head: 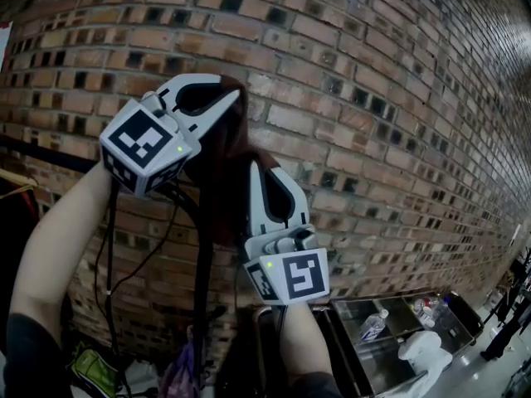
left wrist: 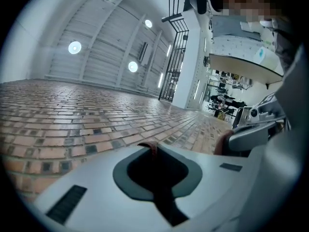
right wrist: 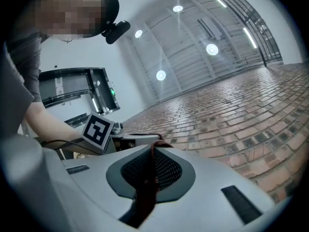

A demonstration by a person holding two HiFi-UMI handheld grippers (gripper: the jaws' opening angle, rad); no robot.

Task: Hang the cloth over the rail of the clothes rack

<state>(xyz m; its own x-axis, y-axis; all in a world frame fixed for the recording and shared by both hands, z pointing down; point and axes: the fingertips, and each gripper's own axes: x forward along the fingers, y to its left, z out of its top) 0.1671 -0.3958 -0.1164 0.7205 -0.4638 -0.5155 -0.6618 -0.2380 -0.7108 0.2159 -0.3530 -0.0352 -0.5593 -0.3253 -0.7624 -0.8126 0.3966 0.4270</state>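
Both grippers are raised in front of a brick wall [head: 373,98], and a dark reddish-brown cloth [head: 217,185] hangs down between them. My left gripper [head: 235,96] is upper left, shut on the cloth's top edge. My right gripper [head: 256,166] is just below and right of it, pointing up, shut on the same cloth. In the left gripper view a thin fold of cloth [left wrist: 161,197] is pinched between the closed jaws of the left gripper [left wrist: 152,147]. The right gripper view shows cloth [right wrist: 146,190] clamped in the right gripper [right wrist: 155,147]. A dark bar [head: 37,151] crosses at far left.
Black cables [head: 112,247] dangle from the left gripper. Low at the right stands a metal counter [head: 353,309] with a plastic bottle [head: 373,324] and a white bundle [head: 423,351]. A green bag [head: 93,370] and purple fabric [head: 178,377] lie below. A person [head: 508,330] stands far right.
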